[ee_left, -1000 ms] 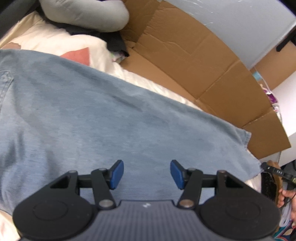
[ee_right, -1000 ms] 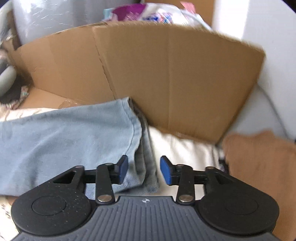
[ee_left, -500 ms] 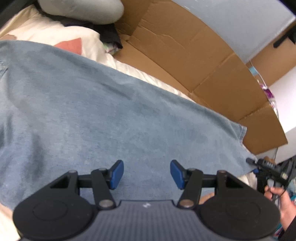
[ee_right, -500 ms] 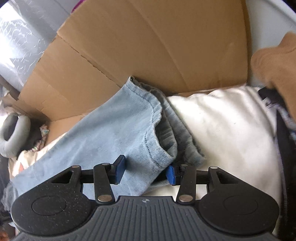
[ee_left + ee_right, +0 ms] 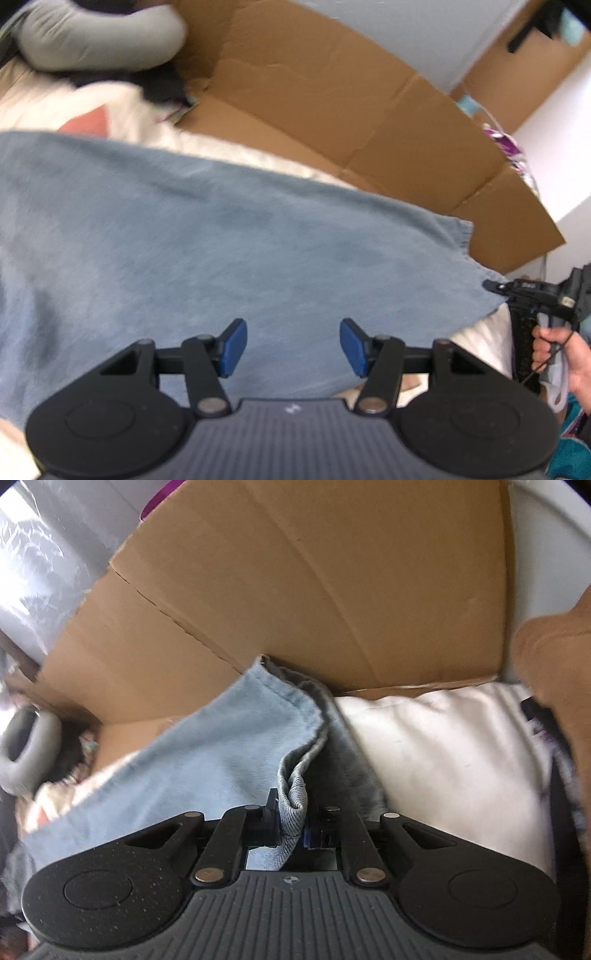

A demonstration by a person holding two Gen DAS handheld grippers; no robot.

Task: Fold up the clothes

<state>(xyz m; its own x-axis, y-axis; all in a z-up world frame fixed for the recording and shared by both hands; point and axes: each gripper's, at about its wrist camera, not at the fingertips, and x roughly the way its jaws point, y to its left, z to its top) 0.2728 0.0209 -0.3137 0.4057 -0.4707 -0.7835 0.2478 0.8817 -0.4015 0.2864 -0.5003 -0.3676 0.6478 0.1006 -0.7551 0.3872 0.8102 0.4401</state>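
Light blue jeans lie spread across a white bed. My left gripper hovers open over the middle of the jeans leg, blue pads apart, holding nothing. In the right wrist view the jeans hem is bunched and pinched between the jaws of my right gripper, which is shut on it. The right gripper also shows at the right edge of the left wrist view, at the hem corner of the leg.
A flattened cardboard box stands along the far side of the bed, also in the right wrist view. A grey neck pillow and dark clothes lie at the back left. A brown garment sits at right.
My right gripper moved onto the jeans hem and closed on it. My left gripper stayed open above the jeans leg, shifting slightly.
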